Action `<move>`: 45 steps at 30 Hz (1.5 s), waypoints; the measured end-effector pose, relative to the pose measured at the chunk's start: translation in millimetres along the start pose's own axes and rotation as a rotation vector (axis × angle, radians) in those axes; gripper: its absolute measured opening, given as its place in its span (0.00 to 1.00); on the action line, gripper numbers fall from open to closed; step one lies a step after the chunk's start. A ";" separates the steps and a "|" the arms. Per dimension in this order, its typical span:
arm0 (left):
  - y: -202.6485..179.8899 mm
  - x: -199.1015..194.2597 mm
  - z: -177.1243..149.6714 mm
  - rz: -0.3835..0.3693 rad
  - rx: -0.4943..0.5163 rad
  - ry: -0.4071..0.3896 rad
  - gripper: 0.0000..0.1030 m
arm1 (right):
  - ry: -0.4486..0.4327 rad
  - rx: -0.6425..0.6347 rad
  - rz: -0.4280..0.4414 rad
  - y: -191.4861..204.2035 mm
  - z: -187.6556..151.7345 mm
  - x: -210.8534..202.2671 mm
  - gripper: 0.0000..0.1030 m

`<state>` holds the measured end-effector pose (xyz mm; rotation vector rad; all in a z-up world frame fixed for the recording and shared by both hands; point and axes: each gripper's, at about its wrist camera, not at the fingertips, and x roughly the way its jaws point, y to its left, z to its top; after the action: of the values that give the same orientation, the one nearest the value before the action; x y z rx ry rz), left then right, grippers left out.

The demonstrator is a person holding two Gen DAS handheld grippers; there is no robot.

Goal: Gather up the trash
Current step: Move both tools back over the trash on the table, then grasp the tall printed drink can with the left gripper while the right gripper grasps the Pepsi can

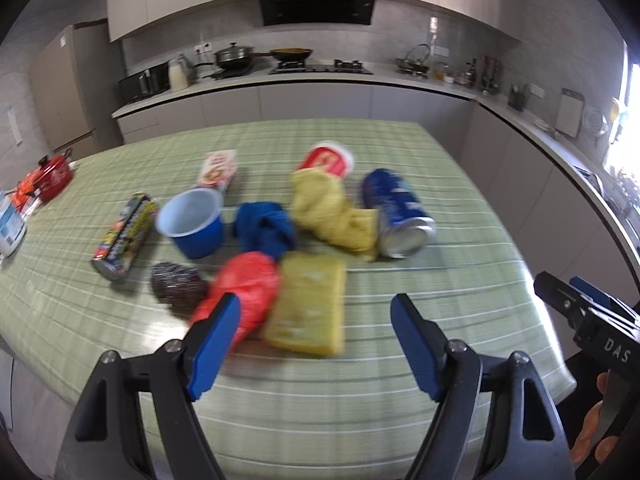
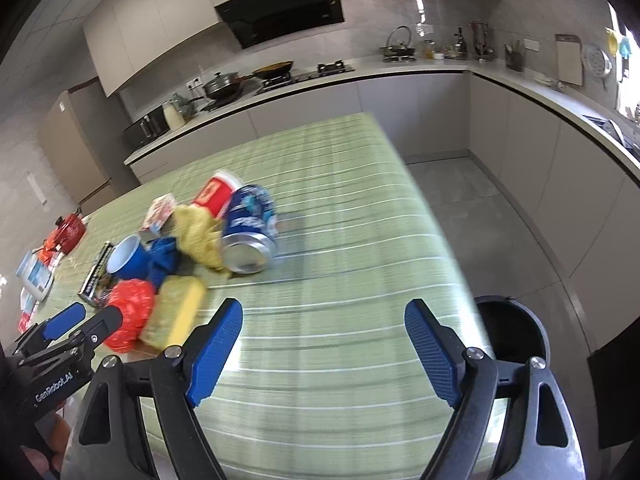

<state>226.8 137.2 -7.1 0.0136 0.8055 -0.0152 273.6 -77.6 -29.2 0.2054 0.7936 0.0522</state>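
- Left gripper (image 1: 312,344): jaws are seen spread wide above the near part of the green checked tablecloth (image 1: 440,280); nothing is held between the blue pads.
- Right gripper (image 2: 324,344): jaws are likewise wide, with only bare cloth seen between them.
- Trash is clustered mid-table: a red plastic bag (image 1: 248,292) touching a yellow sponge (image 1: 310,304), with a steel scourer (image 1: 176,286) just beside the bag.
- Behind these, a blue cloth (image 1: 264,228), a blue cup (image 1: 192,222) lying tilted, a crumpled yellow cloth (image 1: 332,212) and a blue can (image 1: 398,212) on its side are noted.
- A red-and-white cup (image 1: 330,160) lies behind the yellow cloth.
- A dark bin (image 2: 512,332) is seen on the floor beside the table's right edge.
- Both views are motion-blurred.
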 end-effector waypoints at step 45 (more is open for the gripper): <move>194.0 85.9 70.1 0.082 -0.073 0.032 0.76 | 0.007 -0.038 -0.045 150.0 59.5 108.6 0.83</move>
<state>340.5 329.1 -19.2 -0.0218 0.8368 0.0923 396.7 72.8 -34.6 0.1514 0.8036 0.0259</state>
